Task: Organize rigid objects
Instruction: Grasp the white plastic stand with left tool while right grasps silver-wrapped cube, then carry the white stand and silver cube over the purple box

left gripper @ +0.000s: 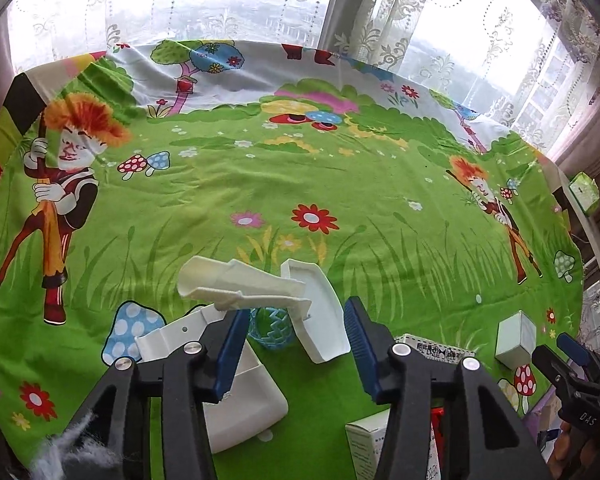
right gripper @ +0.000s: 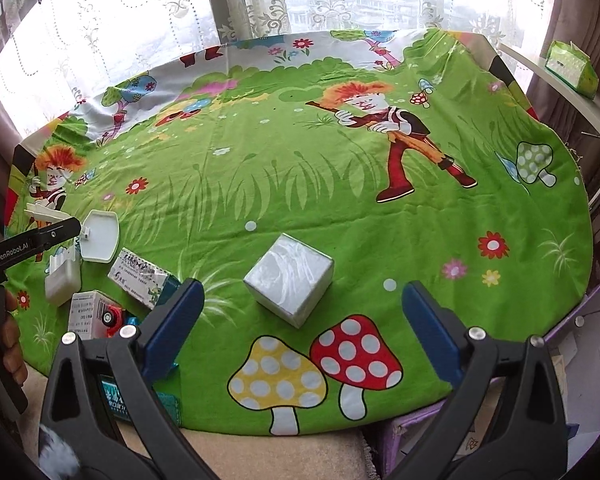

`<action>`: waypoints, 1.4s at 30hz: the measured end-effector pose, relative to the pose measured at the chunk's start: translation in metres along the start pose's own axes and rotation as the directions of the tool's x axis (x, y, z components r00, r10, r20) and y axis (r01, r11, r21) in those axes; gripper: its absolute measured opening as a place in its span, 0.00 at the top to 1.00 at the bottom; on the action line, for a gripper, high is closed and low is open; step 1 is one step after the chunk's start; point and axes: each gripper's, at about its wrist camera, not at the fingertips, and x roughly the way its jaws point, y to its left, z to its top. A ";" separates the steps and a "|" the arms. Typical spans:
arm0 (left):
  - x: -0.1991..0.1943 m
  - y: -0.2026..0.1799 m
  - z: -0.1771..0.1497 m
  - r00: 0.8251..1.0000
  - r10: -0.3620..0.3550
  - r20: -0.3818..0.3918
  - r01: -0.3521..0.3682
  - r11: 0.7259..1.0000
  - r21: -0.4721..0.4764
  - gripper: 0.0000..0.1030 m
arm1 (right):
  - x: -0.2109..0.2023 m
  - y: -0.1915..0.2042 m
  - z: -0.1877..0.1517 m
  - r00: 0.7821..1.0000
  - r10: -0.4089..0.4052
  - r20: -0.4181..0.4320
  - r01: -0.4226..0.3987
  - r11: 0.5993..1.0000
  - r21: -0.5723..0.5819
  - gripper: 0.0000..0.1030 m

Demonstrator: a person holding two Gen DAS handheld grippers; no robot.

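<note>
My left gripper [left gripper: 296, 344] is open over a cluster of white plastic pieces: a flat lidded case [left gripper: 244, 400], a long channel-shaped piece [left gripper: 240, 286] and a shield-shaped lid [left gripper: 320, 312]. A small blue openwork basket [left gripper: 270, 330] lies between the jaws. My right gripper [right gripper: 300, 328] is open and empty, just short of a white cube [right gripper: 290, 278], which also shows in the left wrist view [left gripper: 516, 338]. Printed cartons [right gripper: 140, 276] and a red toy [right gripper: 114, 316] lie to its left.
A bright green cartoon cloth [right gripper: 300, 160] covers the round table. A green tissue pack [right gripper: 570, 64] sits on a white ledge at the far right. A purple box [right gripper: 580, 360] stands below the table's near right edge. Lace curtains hang behind.
</note>
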 end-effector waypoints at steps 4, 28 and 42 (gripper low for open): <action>0.007 -0.003 0.000 1.000 0.006 -0.009 -0.006 1.000 0.025 0.67 | 0.015 0.001 0.003 1.000 -0.011 -0.026 0.011 1.000 -0.005 0.09; -0.056 0.002 -0.022 0.990 -0.084 0.116 0.089 0.995 -0.037 0.76 | -0.033 0.009 -0.021 0.998 0.009 0.058 -0.007 0.999 -0.043 0.51; -0.125 -0.034 -0.080 0.954 -0.237 0.182 0.244 0.969 -0.021 0.76 | -0.082 0.012 -0.058 0.996 0.038 0.083 -0.033 0.997 -0.066 0.51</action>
